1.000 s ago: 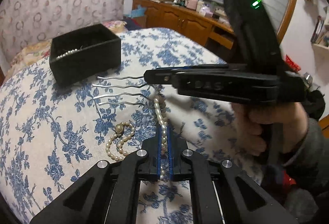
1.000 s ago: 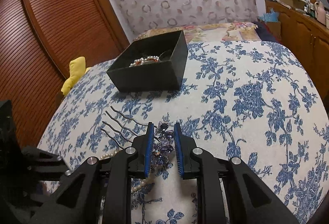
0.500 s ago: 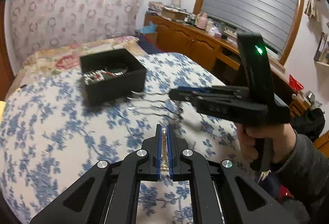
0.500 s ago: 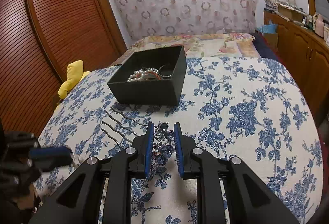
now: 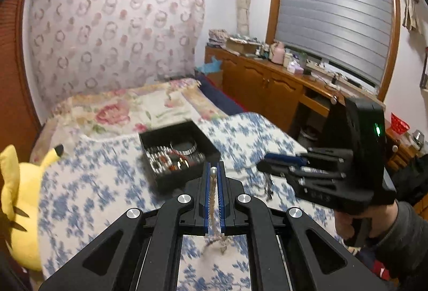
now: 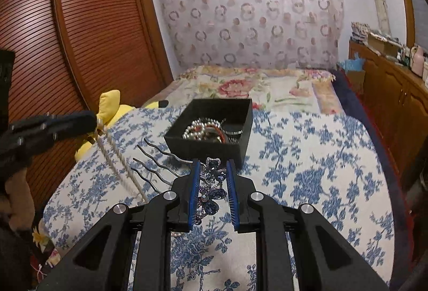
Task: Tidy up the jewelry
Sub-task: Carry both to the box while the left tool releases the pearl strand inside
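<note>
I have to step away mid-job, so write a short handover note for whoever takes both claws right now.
Left claw: shut on the pearl necklace, lifted, strand hanging over the bed.
Right claw: shut on the jeweled hair comb, prongs pointing left, held just short of the black box.
Done: the box already holds pearls and bangles.
Left: drop the comb and necklace into the box.

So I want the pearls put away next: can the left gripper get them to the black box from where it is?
Probably yes. The left gripper, shut on the pearl necklace, has the black box open-topped just ahead with nothing between; the right gripper sits off to the side.
</note>
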`<action>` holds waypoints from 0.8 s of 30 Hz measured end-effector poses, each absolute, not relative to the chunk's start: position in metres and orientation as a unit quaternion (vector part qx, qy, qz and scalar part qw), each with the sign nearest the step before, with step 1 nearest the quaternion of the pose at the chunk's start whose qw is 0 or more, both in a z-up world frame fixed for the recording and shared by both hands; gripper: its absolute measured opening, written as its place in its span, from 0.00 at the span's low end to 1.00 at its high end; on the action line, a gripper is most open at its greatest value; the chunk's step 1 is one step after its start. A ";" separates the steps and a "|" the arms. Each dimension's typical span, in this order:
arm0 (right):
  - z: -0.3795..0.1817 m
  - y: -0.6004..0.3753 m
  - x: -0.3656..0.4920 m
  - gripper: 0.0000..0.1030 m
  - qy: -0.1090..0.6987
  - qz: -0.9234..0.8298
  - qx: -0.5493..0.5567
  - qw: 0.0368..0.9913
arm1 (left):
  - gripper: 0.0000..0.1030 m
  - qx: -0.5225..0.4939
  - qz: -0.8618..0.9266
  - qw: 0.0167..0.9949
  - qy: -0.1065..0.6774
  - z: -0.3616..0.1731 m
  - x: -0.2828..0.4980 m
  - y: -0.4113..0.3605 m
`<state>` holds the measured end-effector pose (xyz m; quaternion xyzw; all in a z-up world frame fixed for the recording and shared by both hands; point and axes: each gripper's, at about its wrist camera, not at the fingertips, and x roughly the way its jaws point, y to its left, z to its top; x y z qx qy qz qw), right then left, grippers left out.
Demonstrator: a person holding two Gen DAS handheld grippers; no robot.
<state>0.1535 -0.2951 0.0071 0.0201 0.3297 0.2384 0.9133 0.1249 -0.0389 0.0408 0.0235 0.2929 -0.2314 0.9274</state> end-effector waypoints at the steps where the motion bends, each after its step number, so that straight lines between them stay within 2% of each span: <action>1: 0.010 -0.295 0.155 0.21 0.327 0.238 0.019 0.915 | 0.04 0.024 -0.228 0.930 0.288 0.047 0.128 -0.038; 11: 0.022 -0.292 0.176 0.21 0.316 0.235 0.014 0.919 | 0.04 0.030 -0.212 0.945 0.248 0.100 0.160 -0.038; 24: 0.033 -0.286 0.228 0.21 0.307 0.239 0.010 0.921 | 0.04 0.035 -0.195 0.952 0.232 0.137 0.225 -0.042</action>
